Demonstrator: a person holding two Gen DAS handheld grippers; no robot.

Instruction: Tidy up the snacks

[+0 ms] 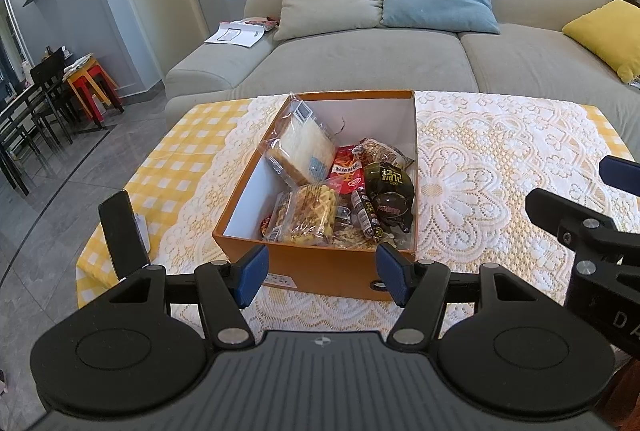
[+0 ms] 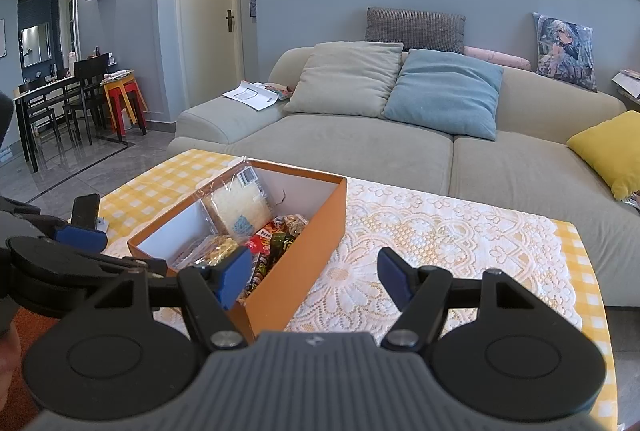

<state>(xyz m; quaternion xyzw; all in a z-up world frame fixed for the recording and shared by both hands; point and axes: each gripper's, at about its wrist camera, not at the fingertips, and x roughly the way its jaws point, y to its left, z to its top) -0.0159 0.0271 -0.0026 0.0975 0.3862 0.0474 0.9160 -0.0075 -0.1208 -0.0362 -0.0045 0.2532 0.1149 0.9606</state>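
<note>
An orange box with white inner walls stands on the lace-covered table. It holds several snack packs: a clear bread bag, a red pack, a dark green pack and a yellow pastry pack. My left gripper is open and empty just before the box's near wall. My right gripper is open and empty, right of the box near its front corner. The right gripper also shows in the left wrist view.
A black phone stands on a white holder at the table's left edge. A grey sofa with cushions lies behind the table. A dining table with chairs and coloured stools stands far left. Lace cloth lies right of the box.
</note>
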